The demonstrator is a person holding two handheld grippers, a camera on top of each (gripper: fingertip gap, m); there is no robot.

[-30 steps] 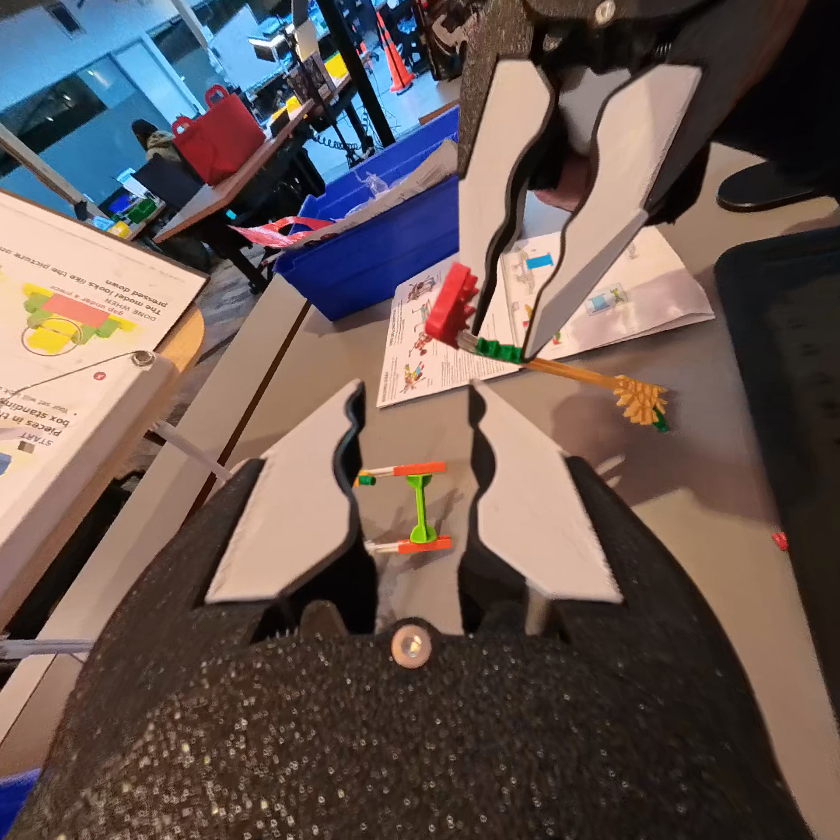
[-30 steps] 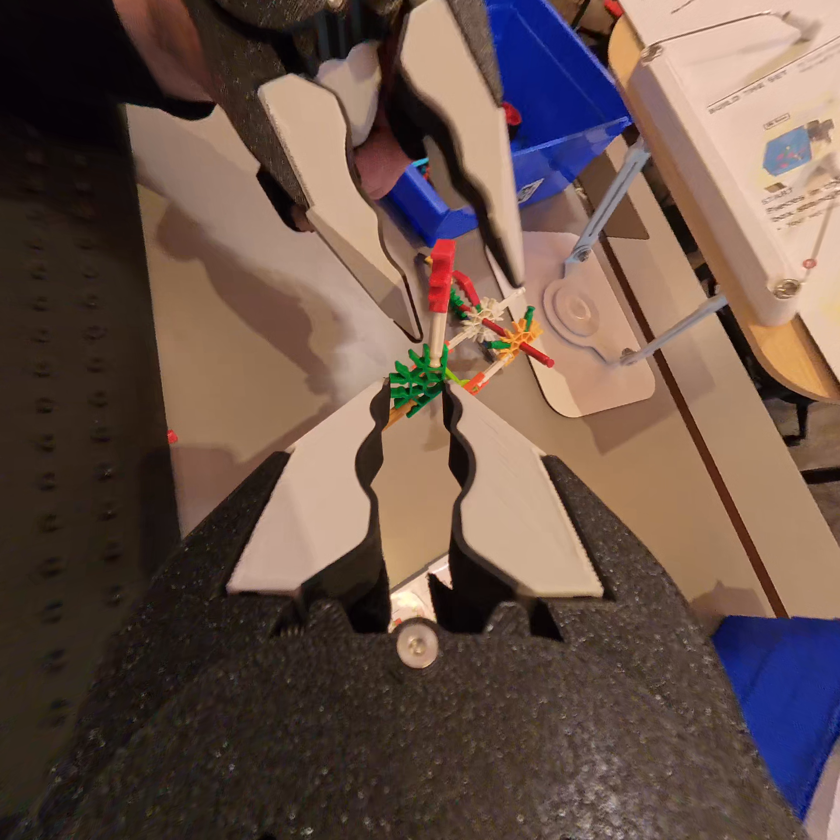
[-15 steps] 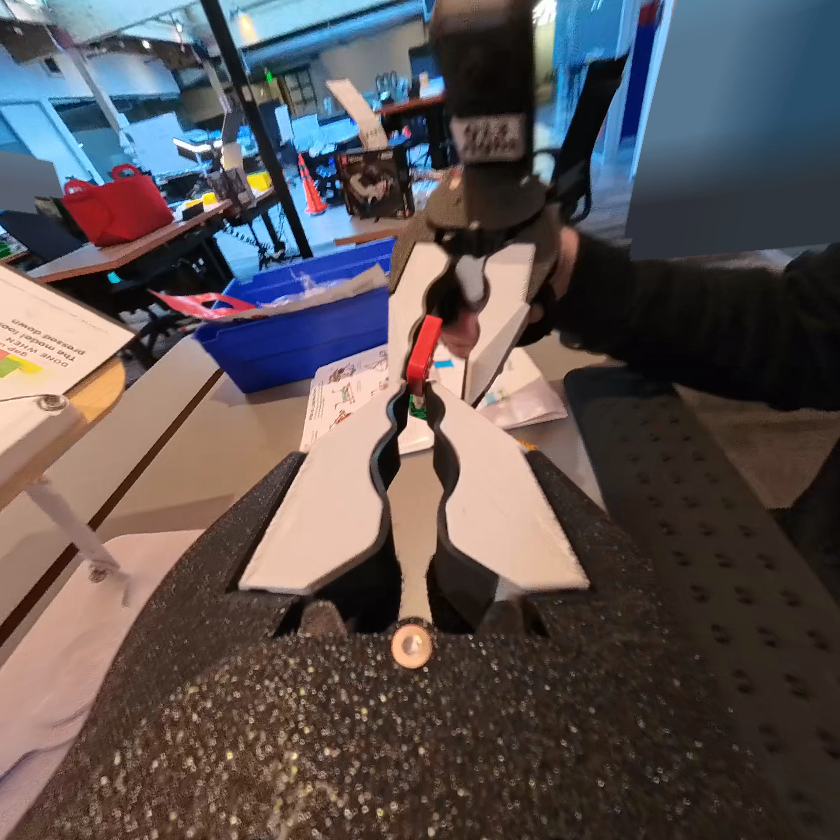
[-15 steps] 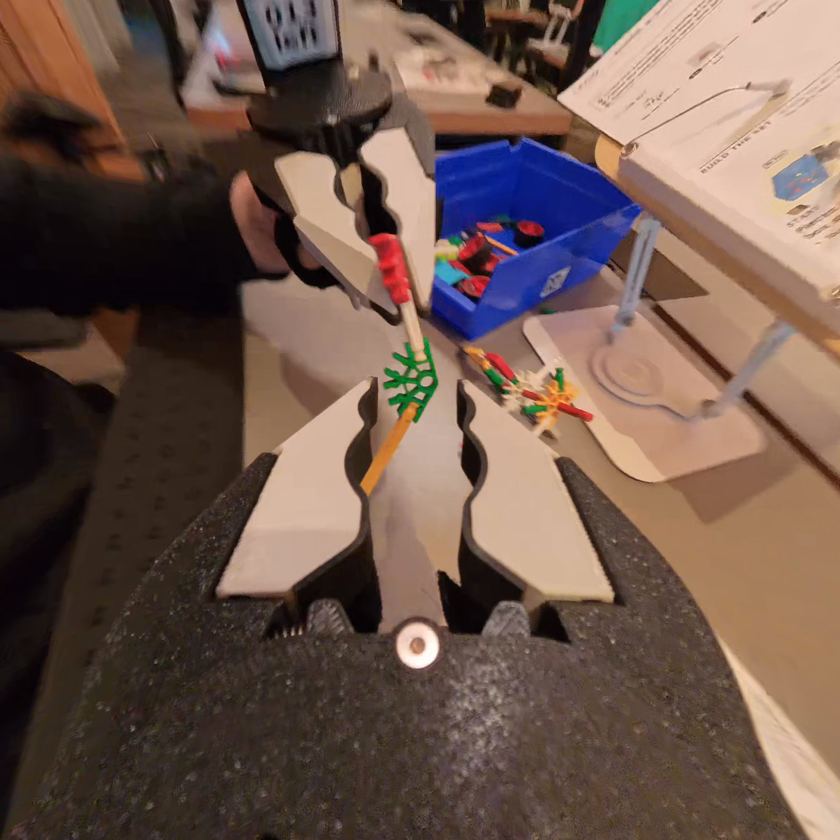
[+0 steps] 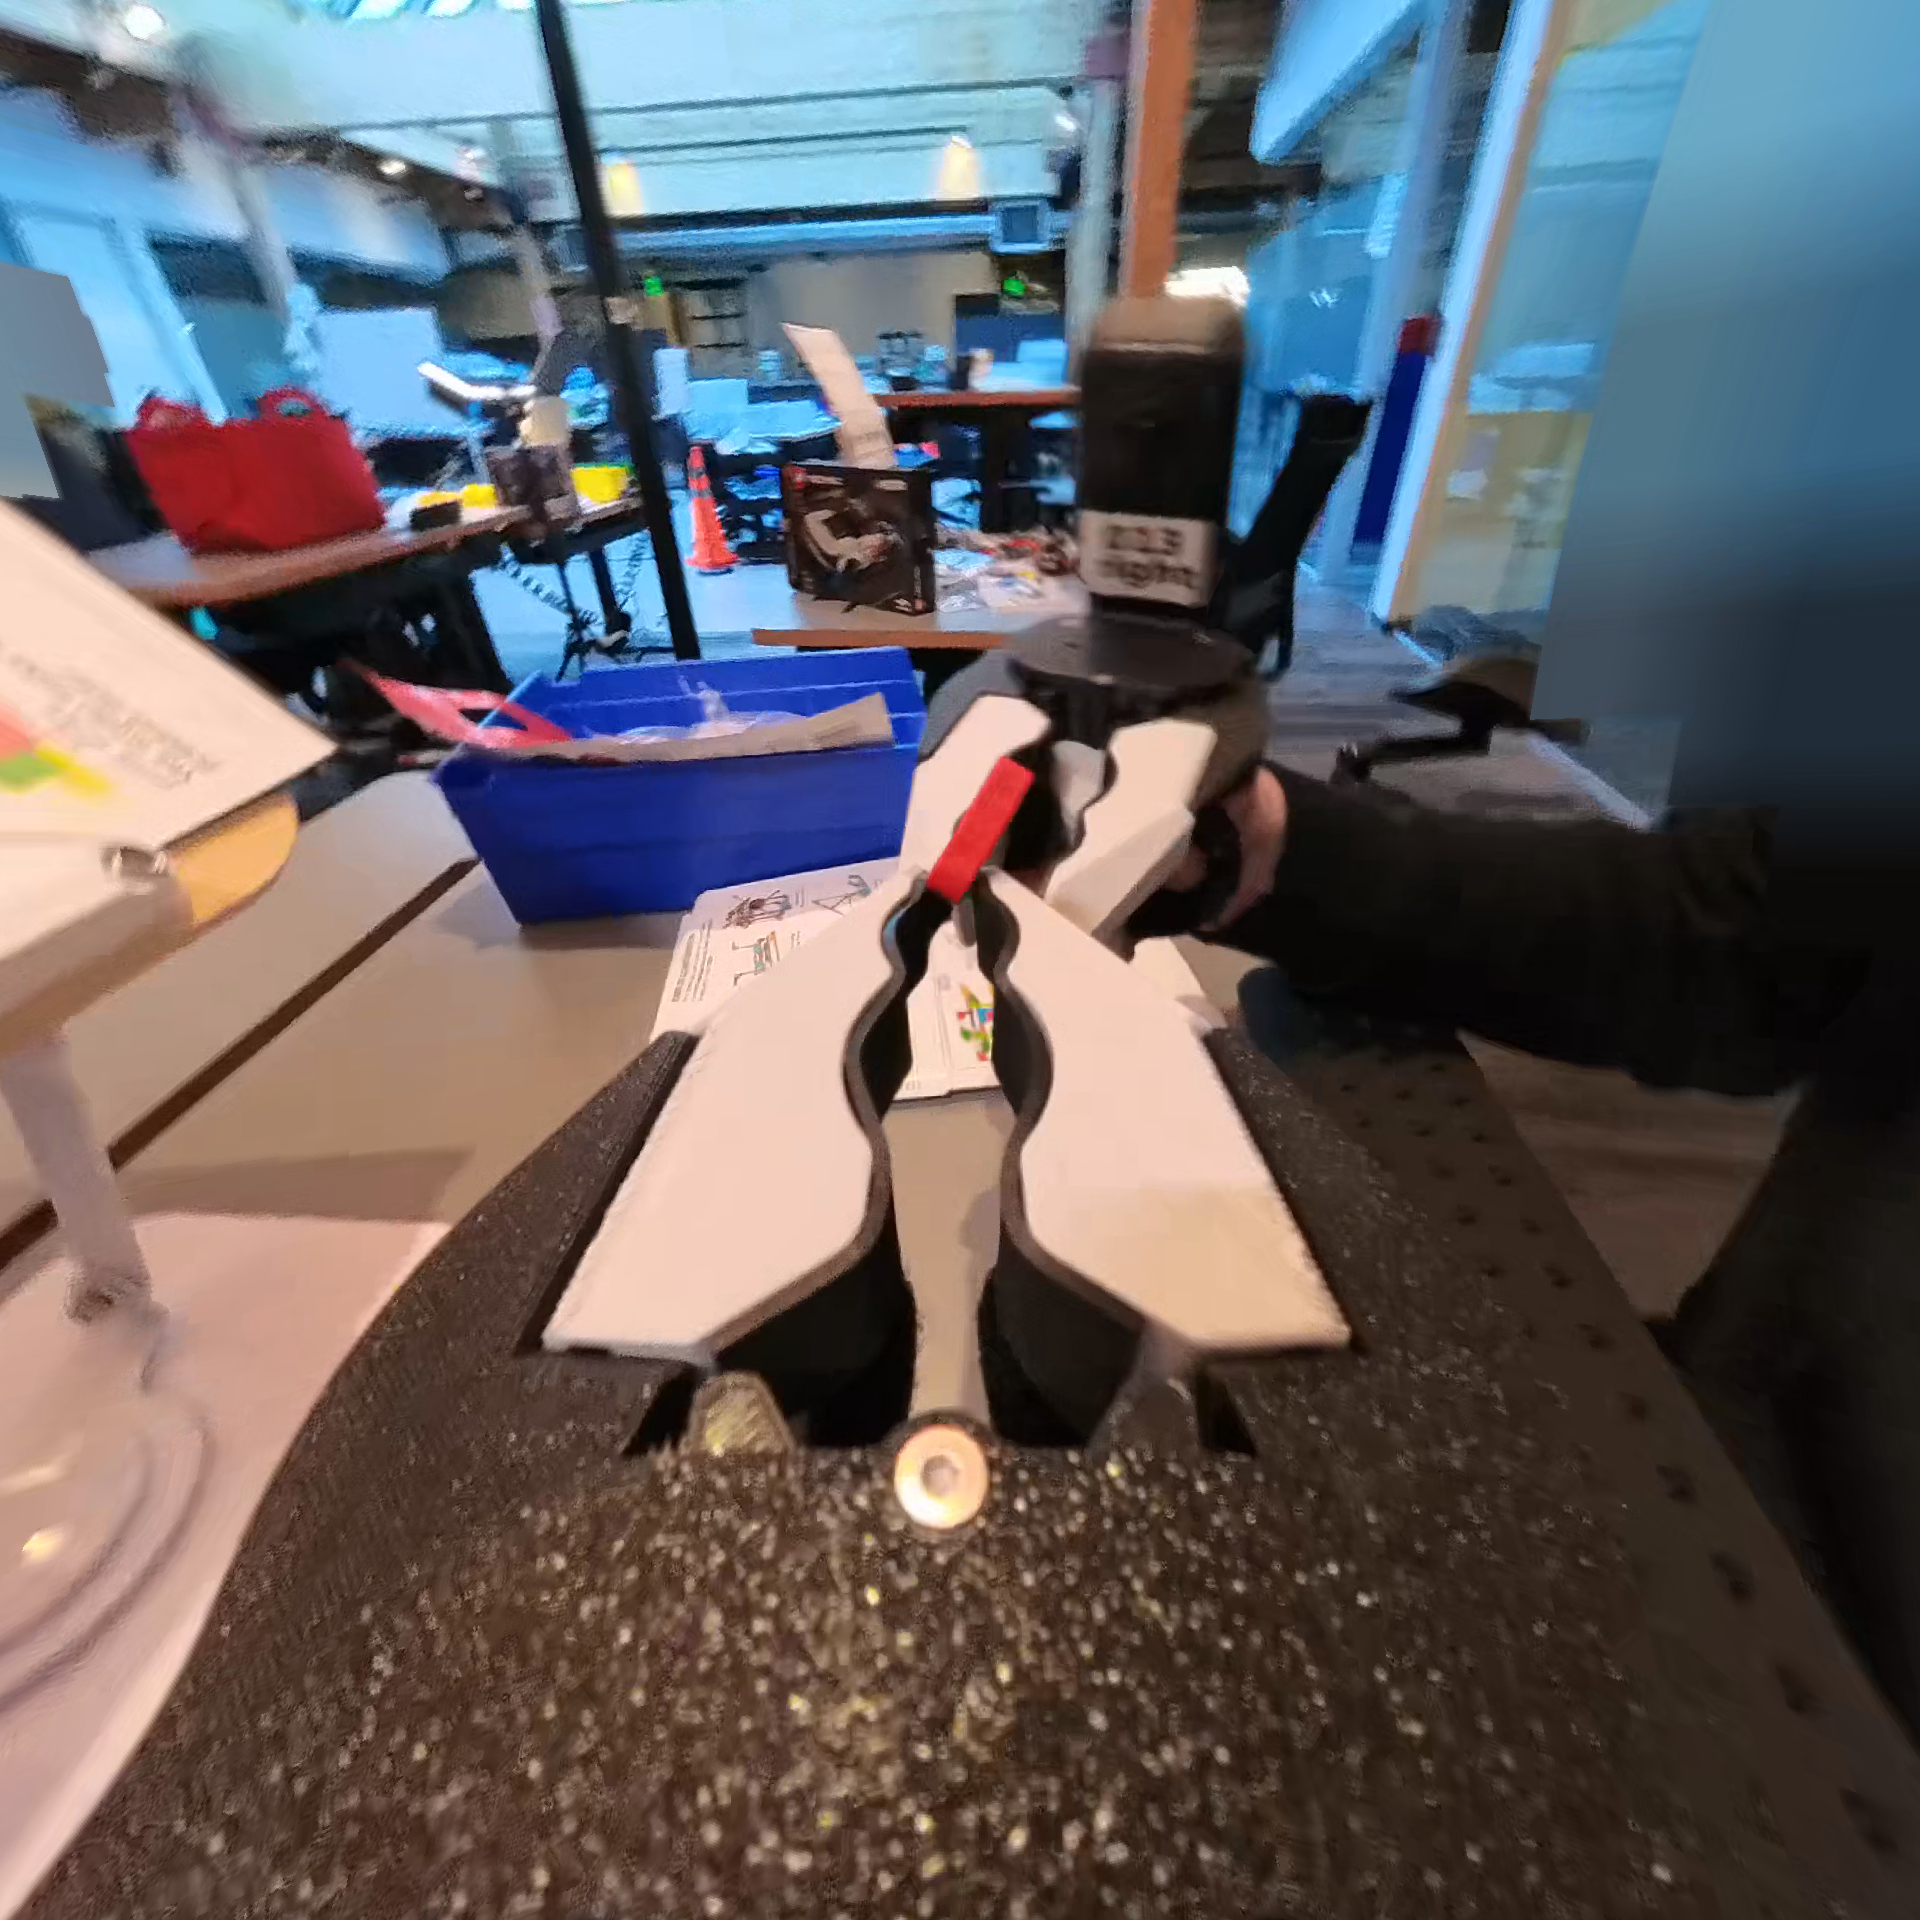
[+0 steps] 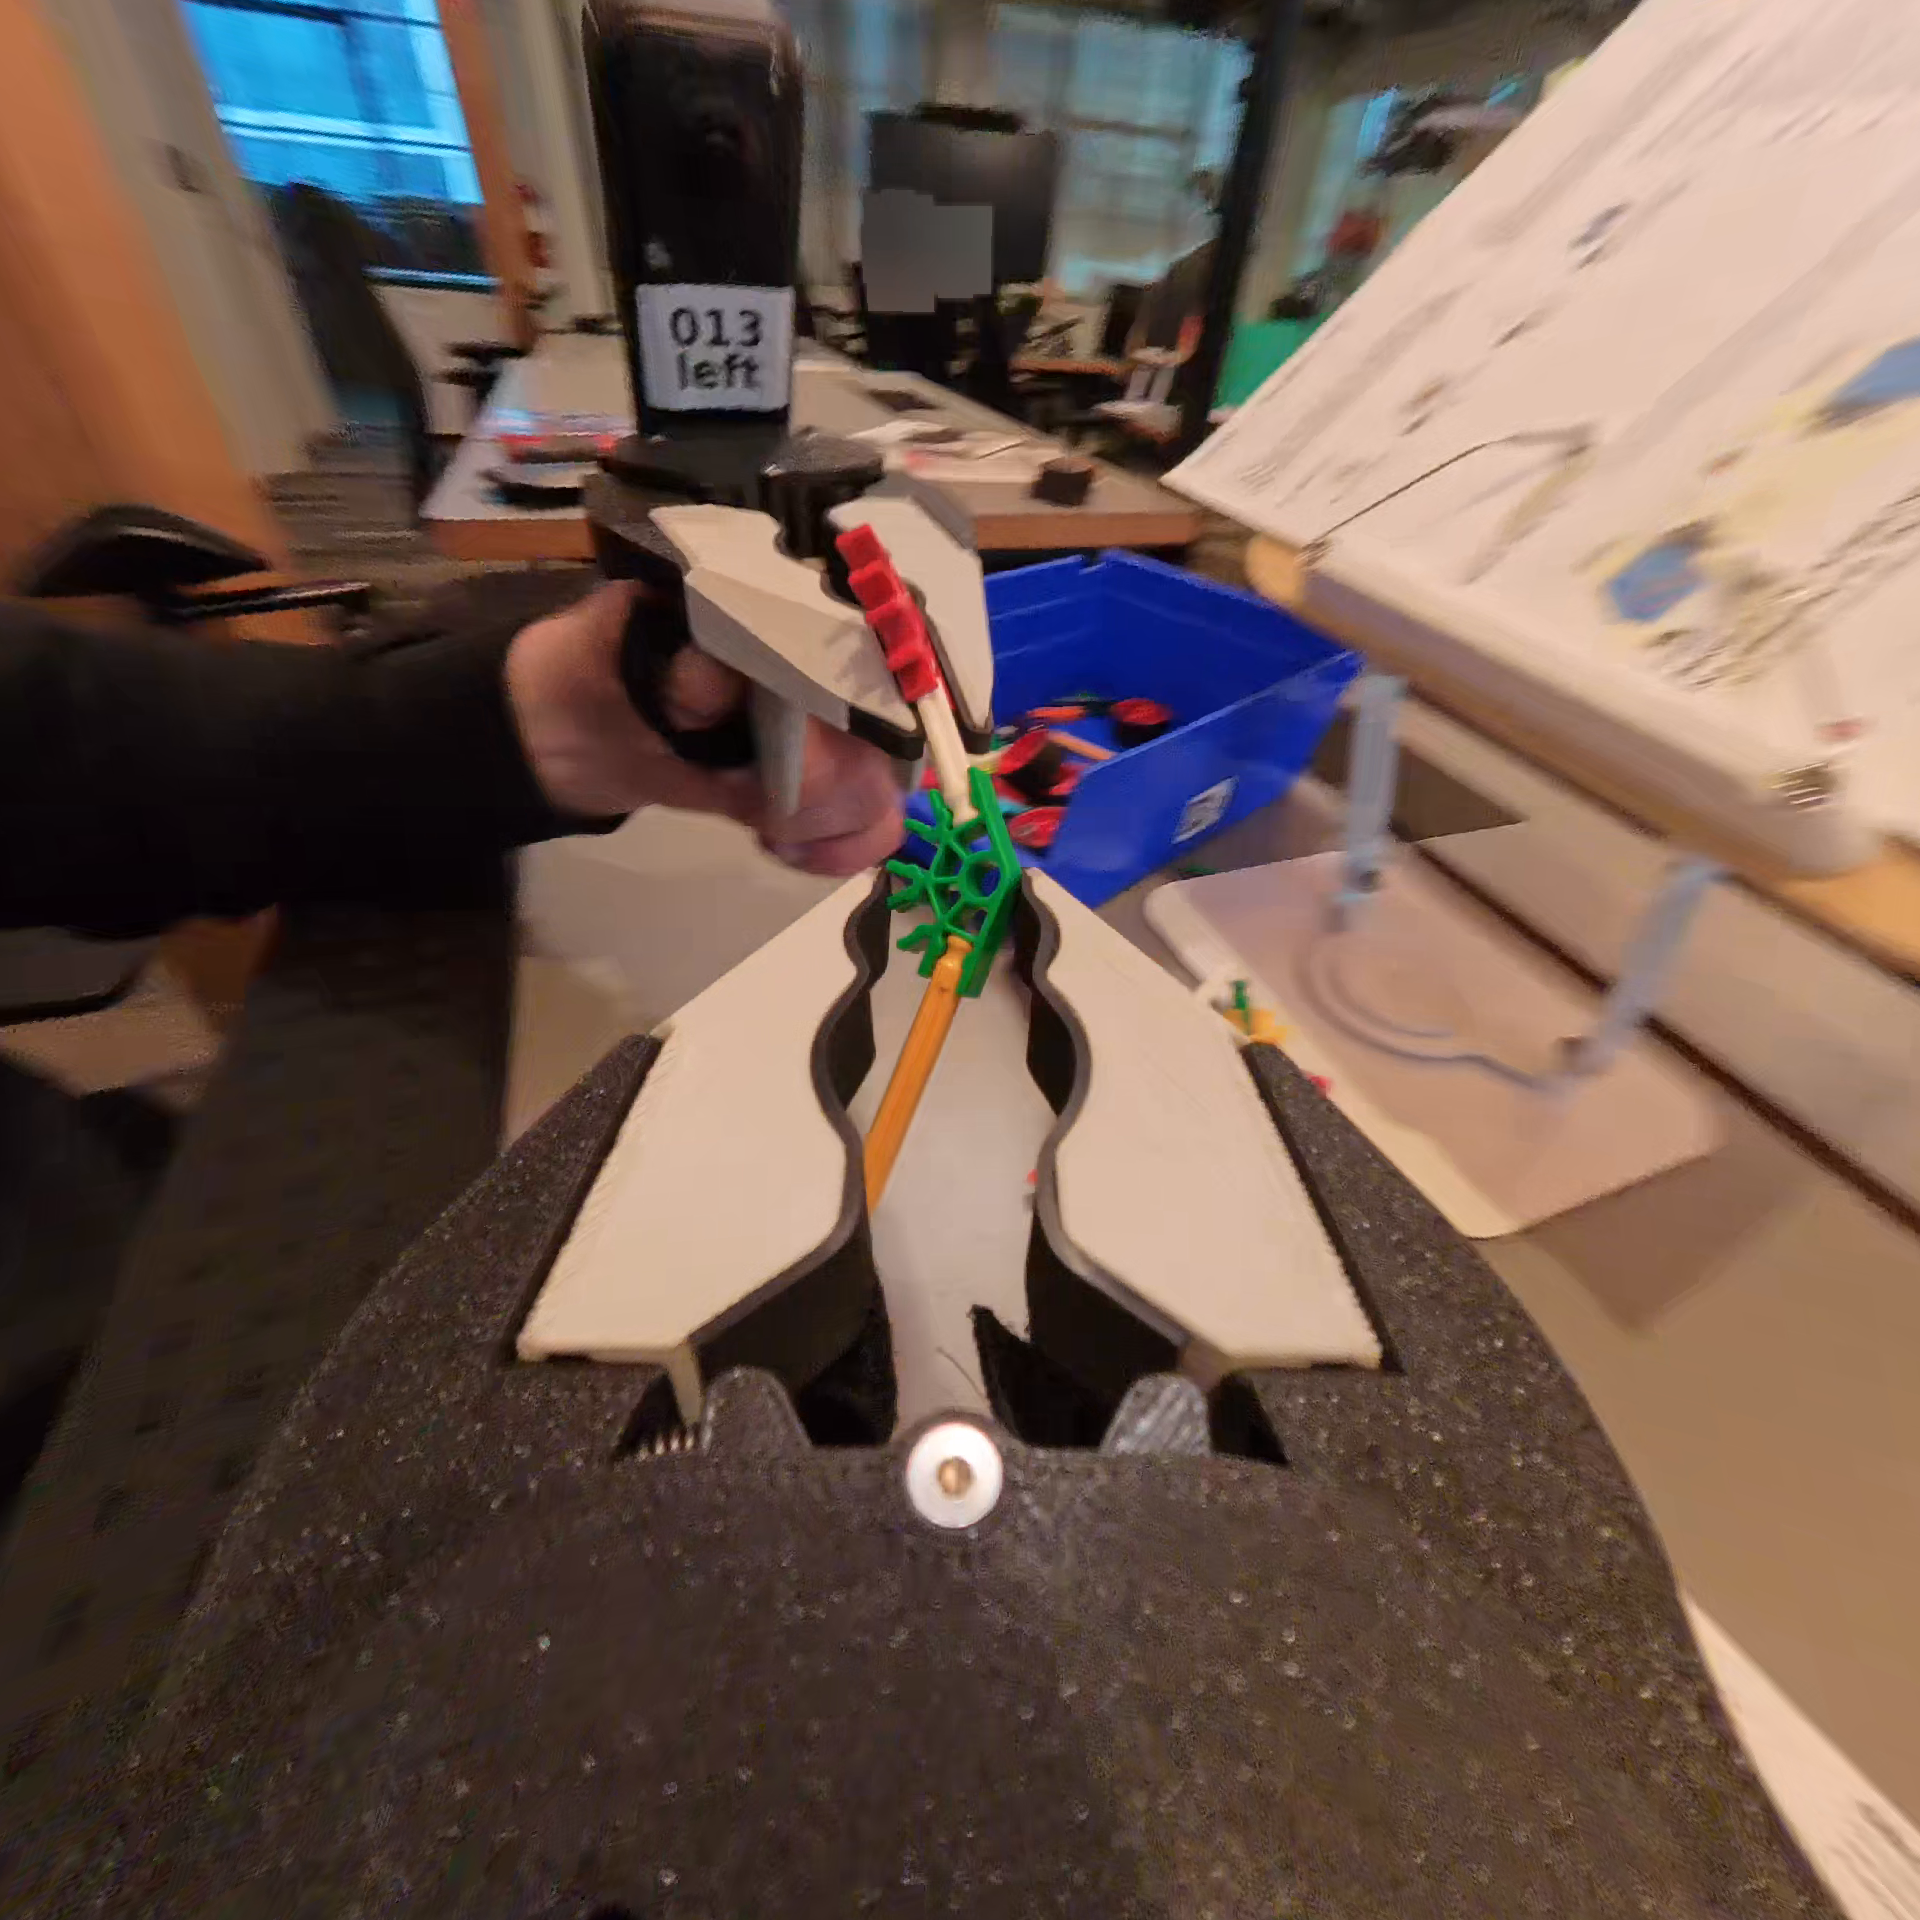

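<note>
A small rod-and-connector toy is held in the air between both grippers. My right gripper (image 6: 956, 888) is shut on its green snowflake connector (image 6: 961, 883); an orange rod (image 6: 914, 1070) runs back between the fingers. A white rod (image 6: 951, 743) leads up from the connector to a red toothed piece (image 6: 888, 613). My left gripper (image 6: 940, 727), held by a hand opposite, is shut on that red piece. In the left wrist view the red piece (image 5: 982, 826) sticks up from my left gripper (image 5: 951, 909), and the right gripper's fingers (image 5: 1143, 821) are just behind it.
A blue bin of parts (image 6: 1143, 707) and loose parts (image 6: 1247, 1013) lie beyond the right gripper, beside a tilted instruction board (image 6: 1558, 520) on a stand base (image 6: 1403, 1039). Another blue bin (image 5: 675, 821), a paper sheet (image 5: 748, 935) and a black mat (image 5: 1507, 1247) are on the table. The tips of both grippers are at nearly the same place.
My left gripper closed on the red piece of the toy that the right gripper held. Both grippers rose from the table and tilted up to level, facing each other.
</note>
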